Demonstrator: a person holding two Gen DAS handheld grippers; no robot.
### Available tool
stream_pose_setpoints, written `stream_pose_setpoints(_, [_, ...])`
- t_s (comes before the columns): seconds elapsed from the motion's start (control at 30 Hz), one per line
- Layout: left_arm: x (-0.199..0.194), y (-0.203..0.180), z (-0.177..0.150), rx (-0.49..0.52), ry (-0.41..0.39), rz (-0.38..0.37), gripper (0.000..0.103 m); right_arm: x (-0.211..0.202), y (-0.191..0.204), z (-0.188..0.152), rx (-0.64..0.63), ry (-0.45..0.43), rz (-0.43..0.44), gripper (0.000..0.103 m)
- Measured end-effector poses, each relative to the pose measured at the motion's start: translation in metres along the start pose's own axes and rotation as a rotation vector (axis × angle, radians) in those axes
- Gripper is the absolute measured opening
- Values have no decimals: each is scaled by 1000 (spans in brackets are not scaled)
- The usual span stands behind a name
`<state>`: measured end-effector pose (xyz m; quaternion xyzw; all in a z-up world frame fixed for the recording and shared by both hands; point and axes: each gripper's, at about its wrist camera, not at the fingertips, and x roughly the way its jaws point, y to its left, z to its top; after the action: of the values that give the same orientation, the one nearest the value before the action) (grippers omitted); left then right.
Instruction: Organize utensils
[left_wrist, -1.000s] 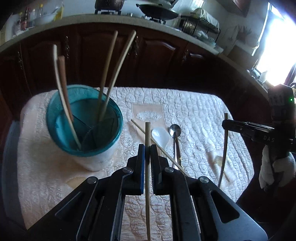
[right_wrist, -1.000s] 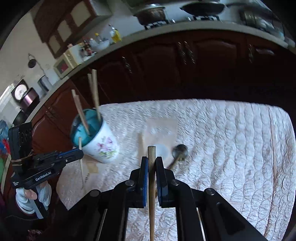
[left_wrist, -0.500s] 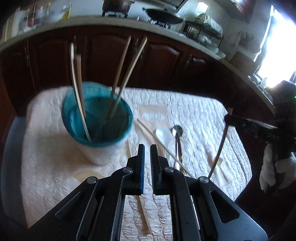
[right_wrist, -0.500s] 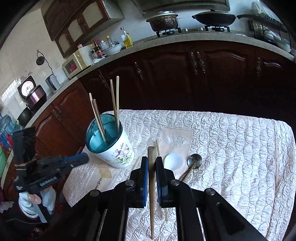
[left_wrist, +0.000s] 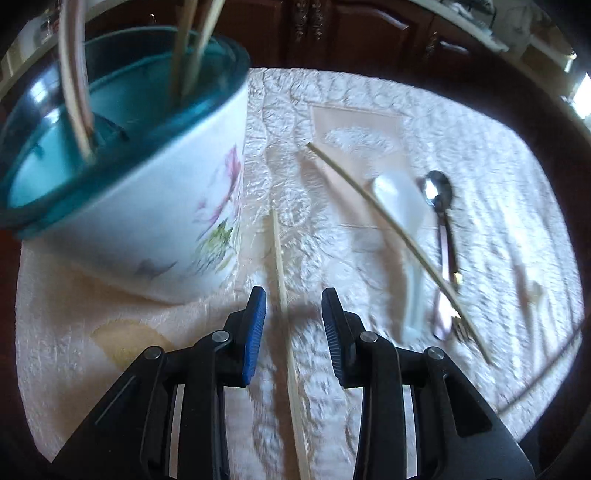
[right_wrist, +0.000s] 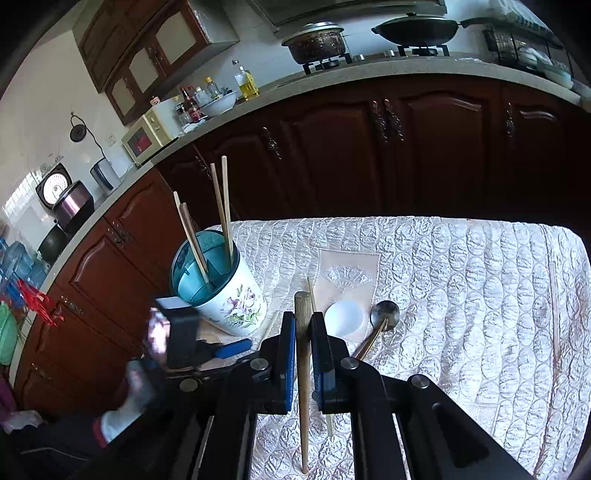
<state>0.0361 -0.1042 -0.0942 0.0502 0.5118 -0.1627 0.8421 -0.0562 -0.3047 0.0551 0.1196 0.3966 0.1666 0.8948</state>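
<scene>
Utensils are partly sorted, I'd say: four chopsticks already stand in the holder (left_wrist: 122, 158), ahead and left of the left gripper (left_wrist: 293, 325). Left on the cloth (right_wrist: 480, 295), off to that gripper's right, lie a white spoon (left_wrist: 400, 206), a metal spoon (left_wrist: 439, 206) and a long chopstick (left_wrist: 388, 221) slanting across them. The left gripper is spread wide, gripping nothing, blue pads either side of a pale chopstick (left_wrist: 280, 266) lying flat on the cloth. The right gripper (right_wrist: 303, 332) is clamped on a brown stick (right_wrist: 303, 387), pointing up.
</scene>
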Motion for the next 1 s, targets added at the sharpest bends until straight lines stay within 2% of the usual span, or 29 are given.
stream_pose_setpoints(0.13, [15, -2, 9, -8, 7, 36, 30, 1, -4, 0, 8, 2, 8, 7])
stream_pose_setpoints(0.2, [17, -1, 13, -16, 12, 26, 28, 2, -5, 1, 12, 4, 10, 7])
stream_pose_setpoints(0.23, [16, 0, 13, -19, 16, 5, 9, 2, -6, 1, 13, 4, 12, 7])
stream_pose_setpoints(0.27, [14, 2, 13, -22, 25, -27, 5, 2, -5, 2, 12, 5, 13, 7])
stream_pose_setpoints(0.37, [-5, 11, 9, -44, 23, -130, 5, 1, -2, 2, 1, 5, 17, 7])
stream_pose_setpoints(0.53, [-71, 31, 0, -54, -67, -256, 5, -2, 9, 3, -35, 3, 23, 7])
stream_pose_setpoints(0.7, [-125, 47, -1, -31, -172, -245, 5, -4, 25, 6, -69, -6, 33, 7])
stream_pose_setpoints(0.9, [-166, 67, -8, -55, -251, -228, 5, -4, 49, 9, -118, -11, 42, 7])
stream_pose_setpoints(1.0, [-174, 69, -6, -64, -276, -224, 5, -7, 59, 13, -140, -16, 45, 7])
